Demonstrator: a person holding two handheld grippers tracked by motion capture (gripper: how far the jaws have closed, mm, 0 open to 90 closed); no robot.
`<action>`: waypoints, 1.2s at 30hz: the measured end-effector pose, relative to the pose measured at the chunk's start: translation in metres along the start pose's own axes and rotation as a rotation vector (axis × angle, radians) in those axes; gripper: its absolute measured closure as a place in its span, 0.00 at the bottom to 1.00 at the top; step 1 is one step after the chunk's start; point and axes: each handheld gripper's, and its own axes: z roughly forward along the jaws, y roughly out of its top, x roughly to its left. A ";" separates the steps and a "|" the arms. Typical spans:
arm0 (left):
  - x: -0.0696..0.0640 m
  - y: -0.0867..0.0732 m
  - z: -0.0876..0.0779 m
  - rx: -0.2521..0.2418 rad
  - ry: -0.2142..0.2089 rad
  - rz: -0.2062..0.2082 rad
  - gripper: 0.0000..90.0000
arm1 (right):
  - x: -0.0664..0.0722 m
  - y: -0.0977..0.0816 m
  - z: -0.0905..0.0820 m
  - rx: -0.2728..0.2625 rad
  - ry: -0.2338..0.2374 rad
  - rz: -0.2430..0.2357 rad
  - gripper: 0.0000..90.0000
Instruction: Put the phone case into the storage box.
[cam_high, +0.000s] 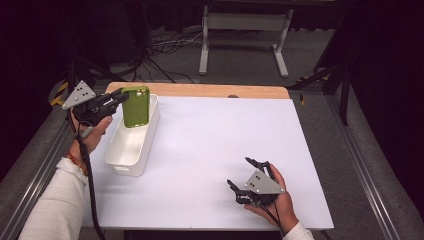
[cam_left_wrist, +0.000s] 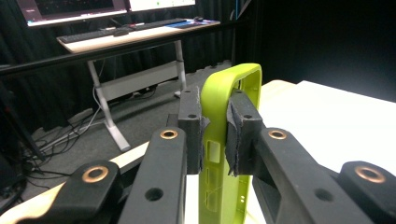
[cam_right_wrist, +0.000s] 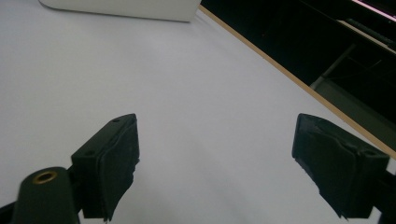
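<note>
A lime-green phone case (cam_high: 136, 106) hangs upright over the far end of a long white bin (cam_high: 131, 145) at the table's left. My left gripper (cam_high: 118, 98) is shut on the case's edge. In the left gripper view the two black pads (cam_left_wrist: 192, 130) press on either side of the green phone case (cam_left_wrist: 229, 140). Near the front right of the table my right gripper (cam_high: 245, 176) rests low over the white surface, open, with nothing between its fingers (cam_right_wrist: 109, 161). The right gripper view looks across the bare table to the white bin (cam_right_wrist: 121, 9).
The white tabletop (cam_high: 220, 145) has a wooden strip (cam_high: 200, 90) along its far edge. Behind the table stand a white desk frame (cam_high: 240, 40) and loose cables on the floor. A desk with monitors (cam_left_wrist: 116, 23) stands in the left gripper view.
</note>
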 end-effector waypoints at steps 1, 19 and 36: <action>0.002 -0.001 0.003 0.002 0.008 -0.004 0.87 | 0.000 0.000 0.000 0.002 -0.001 -0.001 0.18; 0.030 -0.029 0.039 0.054 0.012 -0.023 0.87 | -0.004 -0.004 0.004 0.025 -0.010 0.024 0.18; 0.045 -0.048 0.070 0.088 -0.001 -0.013 0.87 | -0.002 -0.011 0.002 0.068 -0.038 0.030 0.18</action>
